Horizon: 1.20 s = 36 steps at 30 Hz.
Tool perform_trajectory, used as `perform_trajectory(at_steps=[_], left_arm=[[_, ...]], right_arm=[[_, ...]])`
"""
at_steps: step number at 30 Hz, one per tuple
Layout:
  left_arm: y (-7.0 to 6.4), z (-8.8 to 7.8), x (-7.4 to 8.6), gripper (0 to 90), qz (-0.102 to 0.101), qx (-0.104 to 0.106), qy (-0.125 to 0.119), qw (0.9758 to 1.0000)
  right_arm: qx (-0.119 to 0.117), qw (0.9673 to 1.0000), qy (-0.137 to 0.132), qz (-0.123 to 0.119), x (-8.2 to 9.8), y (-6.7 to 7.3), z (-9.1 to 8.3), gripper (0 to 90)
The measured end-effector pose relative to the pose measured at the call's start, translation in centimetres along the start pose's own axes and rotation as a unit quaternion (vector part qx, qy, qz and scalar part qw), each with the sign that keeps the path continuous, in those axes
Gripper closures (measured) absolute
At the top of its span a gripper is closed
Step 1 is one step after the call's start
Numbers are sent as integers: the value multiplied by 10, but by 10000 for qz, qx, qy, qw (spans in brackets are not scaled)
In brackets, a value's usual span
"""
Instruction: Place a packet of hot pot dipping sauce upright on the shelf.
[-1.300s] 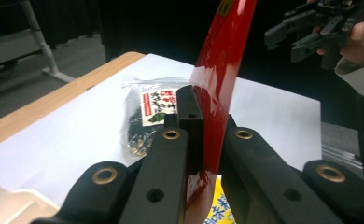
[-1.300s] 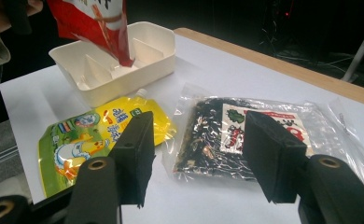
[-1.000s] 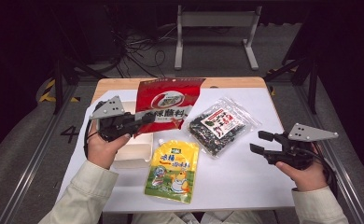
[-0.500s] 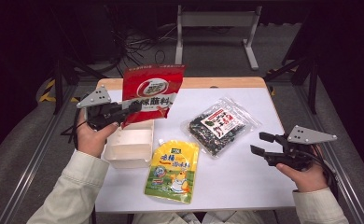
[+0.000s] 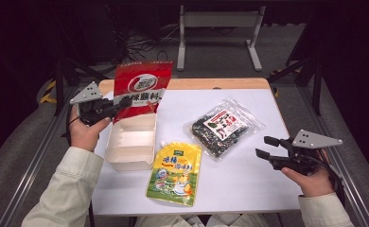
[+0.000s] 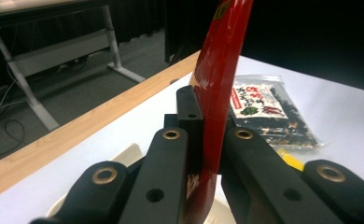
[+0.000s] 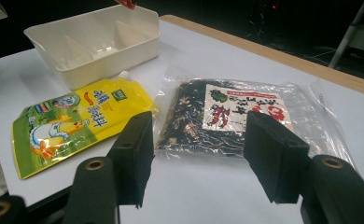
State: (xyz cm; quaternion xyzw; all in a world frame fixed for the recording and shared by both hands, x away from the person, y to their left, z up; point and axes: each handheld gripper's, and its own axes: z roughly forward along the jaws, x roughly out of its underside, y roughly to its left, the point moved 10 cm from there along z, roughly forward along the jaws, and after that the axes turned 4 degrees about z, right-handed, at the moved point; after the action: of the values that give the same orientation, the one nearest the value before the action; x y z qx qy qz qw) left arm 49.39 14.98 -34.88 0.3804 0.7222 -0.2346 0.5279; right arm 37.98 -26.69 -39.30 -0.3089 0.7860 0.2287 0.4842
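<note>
Two grippers work over a white table (image 5: pixel 249 184), one at each side of the high view. At the left of that frame, the person's left hand (image 5: pixel 82 135) holds the left gripper (image 5: pixel 121 101), whose jaws are clamped on the lower edge of a red packet (image 5: pixel 142 87); the packet stands upright in the upper left of the frame, lifted above the table's far left corner. In the left gripper view the red film runs up through the middle of the picture, pinched between the two black jaws. Just below the packet in the high view, a cream tray (image 5: pixel 130 142) with dividers sits on the table, left of centre. To its right, in the lower middle of the frame, a yellow spouted pouch (image 5: pixel 175 172) lies flat, its top corner near the tray. Further right, at centre, a clear bag of dark dried bits (image 5: pixel 223 127) with a red and white label lies flat, apart from the pouch. At the lower right of the frame, the right hand (image 5: pixel 310 177) holds the right gripper (image 5: pixel 265 147) at the table's right edge, its jaws apart and holding nothing. In the right gripper view the two jaws stand wide, and the clear bag lies between and beyond them, with the pouch at left and the tray at upper left.
</note>
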Motion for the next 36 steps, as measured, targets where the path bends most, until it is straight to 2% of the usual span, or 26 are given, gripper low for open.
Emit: perform_trajectory(at_steps=[7,12,16,19,22,28,36], left_arm=[[10,6,9,890,-5,-60,79,10000],[21,15,21,890,-14,-190,260,9995],[25,20,27,890,-13,-176,315,9993],[27,26,31,890,13,-166,355,9992],[32,35,37,890,167,-244,479,9984],[41,43,43,890,201,-427,458,9978],[44,57,51,889,265,-347,580,9974]], right_arm=[[14,10000,-43,45,1,0,-2,416],[26,10000,-57,62,1,-1,-2,410],[16,9999,-56,92,2,0,-1,402],[19,10000,-45,75,3,1,-1,400],[24,10000,-49,78,3,2,-1,397],[48,9999,-36,119,6,0,-2,396],[37,9999,-41,136,7,0,-2,390]])
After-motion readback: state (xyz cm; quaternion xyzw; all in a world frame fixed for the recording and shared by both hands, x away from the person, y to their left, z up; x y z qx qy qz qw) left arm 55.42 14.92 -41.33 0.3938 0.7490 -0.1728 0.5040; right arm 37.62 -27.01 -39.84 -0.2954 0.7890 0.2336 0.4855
